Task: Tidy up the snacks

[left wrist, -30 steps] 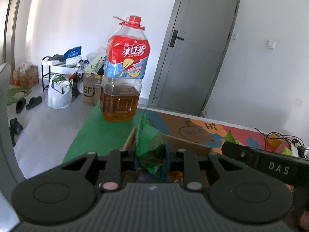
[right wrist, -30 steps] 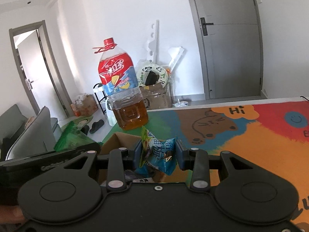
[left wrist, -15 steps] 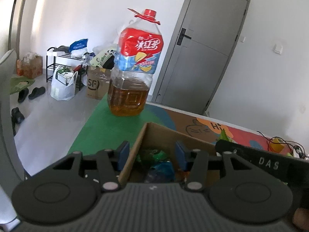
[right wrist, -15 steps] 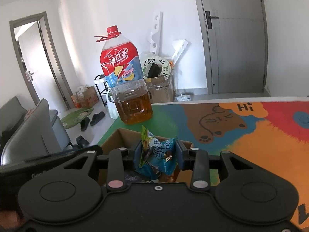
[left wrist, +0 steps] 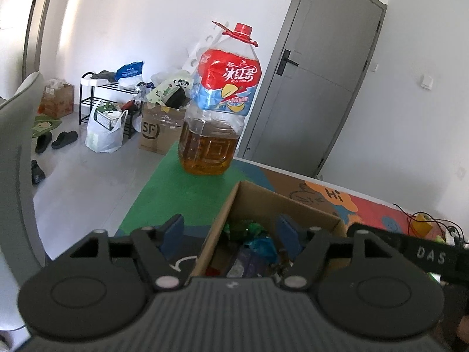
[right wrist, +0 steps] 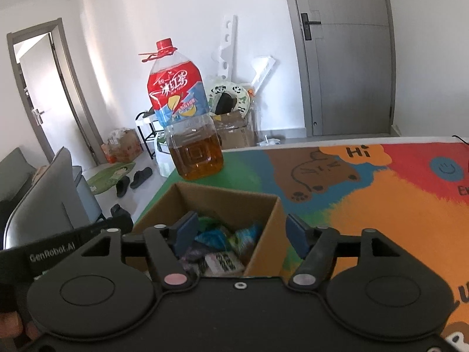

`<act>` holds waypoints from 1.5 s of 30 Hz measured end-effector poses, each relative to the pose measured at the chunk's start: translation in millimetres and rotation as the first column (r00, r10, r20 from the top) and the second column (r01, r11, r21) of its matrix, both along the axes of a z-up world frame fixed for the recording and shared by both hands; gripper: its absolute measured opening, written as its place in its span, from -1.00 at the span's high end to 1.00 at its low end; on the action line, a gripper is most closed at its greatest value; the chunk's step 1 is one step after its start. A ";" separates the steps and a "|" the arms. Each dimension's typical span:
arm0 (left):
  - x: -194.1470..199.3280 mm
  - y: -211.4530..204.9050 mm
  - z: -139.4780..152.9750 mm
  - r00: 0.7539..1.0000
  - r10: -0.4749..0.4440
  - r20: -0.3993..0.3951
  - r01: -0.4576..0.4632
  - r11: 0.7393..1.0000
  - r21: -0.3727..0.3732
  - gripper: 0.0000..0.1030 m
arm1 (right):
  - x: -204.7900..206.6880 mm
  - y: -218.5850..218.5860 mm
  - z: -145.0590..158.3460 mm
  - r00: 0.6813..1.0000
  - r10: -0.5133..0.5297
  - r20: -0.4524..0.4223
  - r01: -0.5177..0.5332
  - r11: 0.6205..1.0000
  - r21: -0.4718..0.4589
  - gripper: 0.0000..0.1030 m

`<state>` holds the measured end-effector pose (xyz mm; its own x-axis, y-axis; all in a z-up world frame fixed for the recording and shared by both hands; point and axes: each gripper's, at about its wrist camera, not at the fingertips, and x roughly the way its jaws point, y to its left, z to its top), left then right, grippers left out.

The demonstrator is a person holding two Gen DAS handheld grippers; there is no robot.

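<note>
Right, from my left wrist view, the left tool (left wrist: 230, 233) is spread wide and holds nothing; its fingers straddle the near-left wall of the cardboard box (left wrist: 281, 202), with the snack packets (left wrist: 258, 245) lying inside, between and just beyond the pads. The iced-tea bottle (left wrist: 218, 117) stands on the desk (left wrist: 176, 193) behind the box. From my right wrist view, the right tool (right wrist: 240, 234) is wide too, empty, straddling the box's right wall (right wrist: 263, 234); the packets (right wrist: 219, 240) lie inside between its fingers.

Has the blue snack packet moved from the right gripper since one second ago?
Yes. The right gripper is open; the blue snack packet lies down inside the cardboard box.
</note>
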<state>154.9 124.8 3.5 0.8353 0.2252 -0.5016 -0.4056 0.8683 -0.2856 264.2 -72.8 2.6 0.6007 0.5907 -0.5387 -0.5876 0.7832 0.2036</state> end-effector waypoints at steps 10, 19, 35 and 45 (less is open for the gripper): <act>-23.5 -11.6 5.2 1.000 0.017 0.008 -0.017 1.000 0.007 -0.62 | -26.1 -19.9 4.0 1.000 0.000 -0.002 0.000 1.000 0.000 -0.55; -39.6 -22.9 11.8 1.000 0.003 0.005 -0.003 1.000 0.007 -0.78 | -49.2 -47.1 10.8 0.999 -0.044 -0.007 0.044 0.999 0.026 -1.00; -78.6 -51.7 33.4 0.999 -0.052 0.002 0.052 0.996 0.067 -0.95 | -95.9 -109.0 25.7 0.994 -0.106 0.011 0.106 0.993 0.045 -1.00; -115.6 -68.2 51.2 0.997 -0.083 0.006 0.081 0.989 0.123 -0.99 | -129.8 -134.3 50.7 0.994 -0.086 0.071 0.083 0.996 0.033 -1.00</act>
<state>39.3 56.5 54.6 0.8589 0.2148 -0.4650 -0.3288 0.9273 -0.1790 134.4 -207.1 53.3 0.6859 0.5513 -0.4750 -0.5335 0.8249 0.1870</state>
